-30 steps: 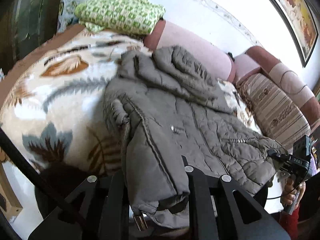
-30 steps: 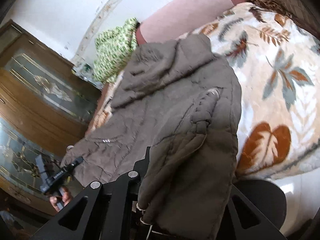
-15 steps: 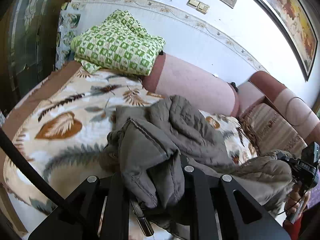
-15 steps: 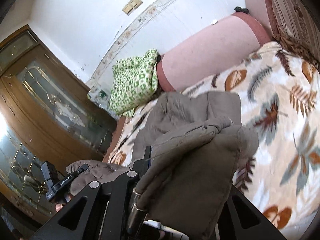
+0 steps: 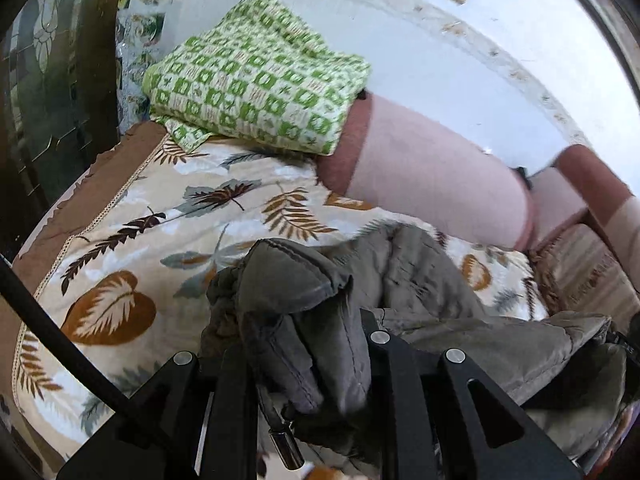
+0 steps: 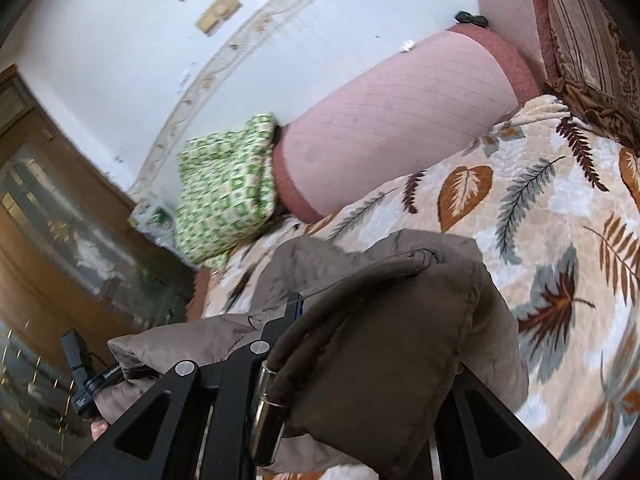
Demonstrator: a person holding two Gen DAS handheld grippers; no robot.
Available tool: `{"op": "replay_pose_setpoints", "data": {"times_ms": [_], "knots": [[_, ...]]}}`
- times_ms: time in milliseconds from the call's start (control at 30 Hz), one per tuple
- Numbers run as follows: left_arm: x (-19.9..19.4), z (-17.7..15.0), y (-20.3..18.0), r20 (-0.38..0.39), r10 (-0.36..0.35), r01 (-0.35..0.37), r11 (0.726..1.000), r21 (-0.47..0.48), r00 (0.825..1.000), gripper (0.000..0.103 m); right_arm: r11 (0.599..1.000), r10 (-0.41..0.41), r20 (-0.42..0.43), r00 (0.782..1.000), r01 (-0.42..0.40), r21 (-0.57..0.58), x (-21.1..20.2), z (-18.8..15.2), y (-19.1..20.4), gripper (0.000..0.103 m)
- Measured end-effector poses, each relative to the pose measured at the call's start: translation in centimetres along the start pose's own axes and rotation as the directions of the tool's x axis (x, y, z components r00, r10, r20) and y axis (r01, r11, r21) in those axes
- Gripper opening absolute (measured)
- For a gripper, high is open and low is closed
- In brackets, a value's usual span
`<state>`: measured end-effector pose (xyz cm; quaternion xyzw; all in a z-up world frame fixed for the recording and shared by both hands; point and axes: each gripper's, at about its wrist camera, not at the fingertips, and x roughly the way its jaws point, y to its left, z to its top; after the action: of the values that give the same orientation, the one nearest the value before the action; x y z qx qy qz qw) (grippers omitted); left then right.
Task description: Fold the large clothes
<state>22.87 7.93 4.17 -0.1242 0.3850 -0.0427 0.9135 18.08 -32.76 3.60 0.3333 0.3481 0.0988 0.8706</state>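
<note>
A grey-brown padded jacket [image 5: 420,280] lies on a sofa covered by a leaf-print blanket [image 5: 132,240]. My left gripper [image 5: 304,360] is shut on the jacket's bottom hem, which bunches up between the fingers and is lifted toward the collar end. My right gripper [image 6: 360,344] is shut on the other hem corner of the jacket [image 6: 384,320], also raised. A metal cord end [image 6: 266,416] hangs by the right gripper. The fingertips of both grippers are hidden in fabric. The left gripper also shows in the right wrist view [image 6: 88,384].
A folded green checked blanket [image 5: 256,72] rests on the pink sofa back [image 5: 432,168]. A striped cushion [image 6: 588,36] lies at the right end. A wooden glass-door cabinet [image 6: 44,240] stands at the left. The white wall is behind.
Both grippers have lifted the jacket's hem and carried it forward over the body toward the hood. The jacket, earlier spread flat, is now doubled over.
</note>
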Motion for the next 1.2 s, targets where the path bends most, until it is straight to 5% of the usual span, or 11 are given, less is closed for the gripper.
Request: {"op": "replay_pose_setpoints", "data": {"times_ms": [367,633,733,833,900,1000,1200], "knots": [[14.9,3.0,1.6,-0.164,0.084,-0.097,0.992,-0.074,0.983,0.022,0.988,-0.127,-0.091,0.988,0.134,0.072,12.6,4.2,-4.4,0.021],[21.2,3.0,3.0,-0.211,0.048,-0.083,0.984,-0.159,0.976,0.029,0.980,-0.093,-0.114,0.989,0.111,0.167,18.8,4.0,-9.0,0.025],[20.9,3.7,3.4,-0.216,-0.017,-0.023,0.983,-0.183,0.976,0.038,0.973,-0.045,-0.110,0.993,0.068,0.220,18.9,4.0,-10.1,0.028],[18.4,4.5,4.5,-0.158,-0.145,0.104,0.964,-0.243,0.977,0.059,0.976,-0.004,-0.083,0.997,0.022,0.216,17.5,4.6,-9.6,0.042],[16.2,4.7,5.1,-0.101,-0.166,0.134,0.954,-0.266,0.981,0.071,0.982,0.009,-0.037,0.999,-0.002,0.191,16.1,5.0,-8.8,0.068],[12.5,5.2,5.3,-0.033,-0.149,0.136,0.960,-0.246,0.988,0.072,0.989,-0.068,0.075,0.995,0.057,0.138,13.1,5.6,-7.1,0.093],[5.4,3.8,1.0,0.088,-0.084,0.087,0.996,-0.030,0.993,0.075,0.989,-0.119,0.188,0.975,0.132,-0.062,8.2,5.0,-0.7,0.088]]}}
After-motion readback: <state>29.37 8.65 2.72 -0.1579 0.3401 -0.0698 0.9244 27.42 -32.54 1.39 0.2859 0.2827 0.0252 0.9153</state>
